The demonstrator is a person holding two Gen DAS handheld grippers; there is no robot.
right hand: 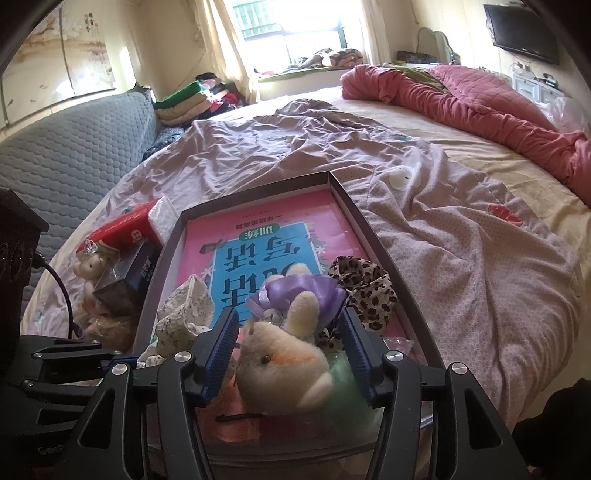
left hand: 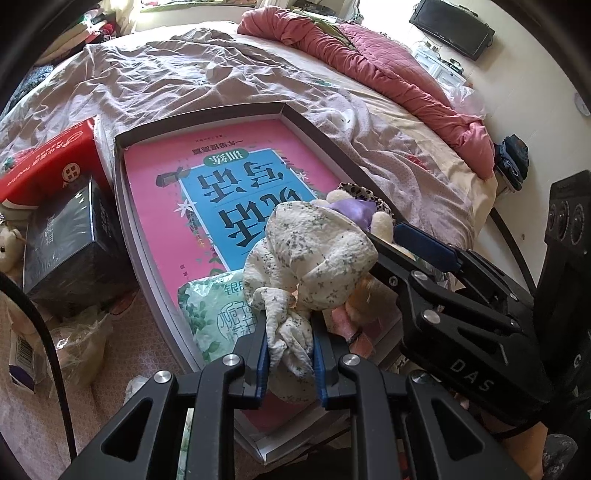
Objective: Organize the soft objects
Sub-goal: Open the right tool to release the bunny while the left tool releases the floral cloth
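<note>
My left tool (left hand: 290, 345) clamps a floral cloth (left hand: 314, 258) over the near end of the shallow box (left hand: 314, 127) on the bed (left hand: 221, 81); my right tool (right hand: 290, 345) stands half open around a plush rabbit (right hand: 284, 365) there, not gripping it.

The pink book (left hand: 236, 192) in the tray's (left hand: 207, 120) far half lies bare; boxes (left hand: 62, 236) crowd its left.

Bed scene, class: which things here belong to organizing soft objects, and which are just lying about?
Job: floral cloth in the shut left gripper; plush rabbit between the right gripper pads; leopard cloth; box.
Lying about: red carton; black box; television.
</note>
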